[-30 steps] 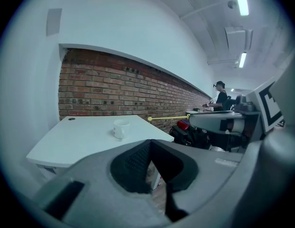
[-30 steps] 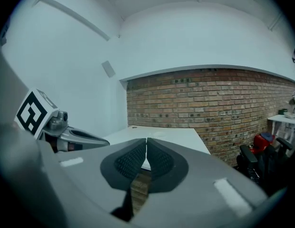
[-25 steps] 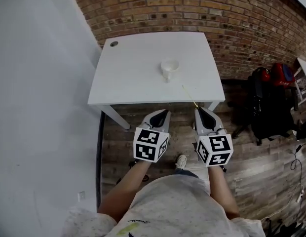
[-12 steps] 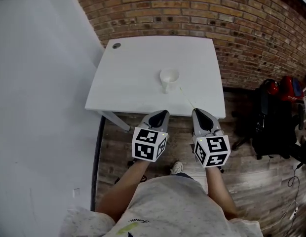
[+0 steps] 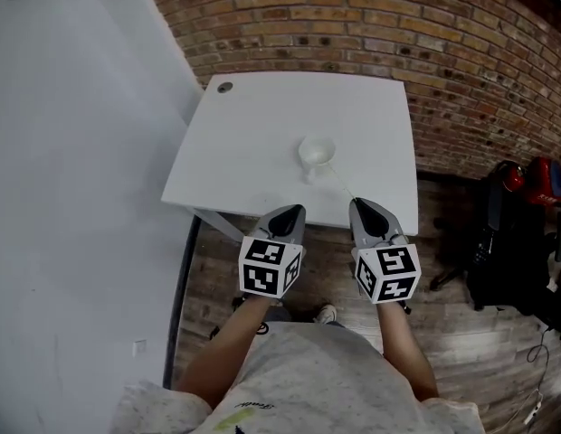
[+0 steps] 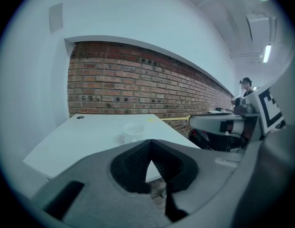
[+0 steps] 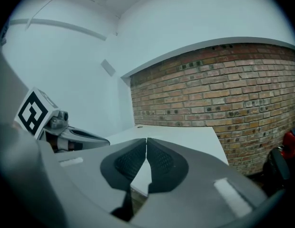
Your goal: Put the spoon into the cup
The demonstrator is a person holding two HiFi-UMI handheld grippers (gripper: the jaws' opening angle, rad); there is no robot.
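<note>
A white cup [image 5: 316,152] [image 6: 133,132] stands on the white table [image 5: 253,125], toward its near right part. A thin pale-yellow spoon [image 5: 343,183] [image 6: 175,119] sticks out from the tip of my right gripper [image 5: 357,203] [image 7: 146,140], which is shut on it. The spoon's far end lies just right of the cup, over the table. My left gripper [image 5: 296,210] [image 6: 150,141] is shut and empty, at the table's near edge and left of the right one. In the right gripper view the spoon is hidden.
A brick wall [image 5: 371,25] runs behind the table and a white wall [image 5: 72,152] stands to its left. Black bags [image 5: 511,242] and a red object [image 5: 545,177] lie on the wood floor at the right. A small round grommet [image 5: 225,87] marks the table's far left corner.
The view has closed in on the table. Both grippers now sit at its near edge, and the spoon's tip has come nearer the cup.
</note>
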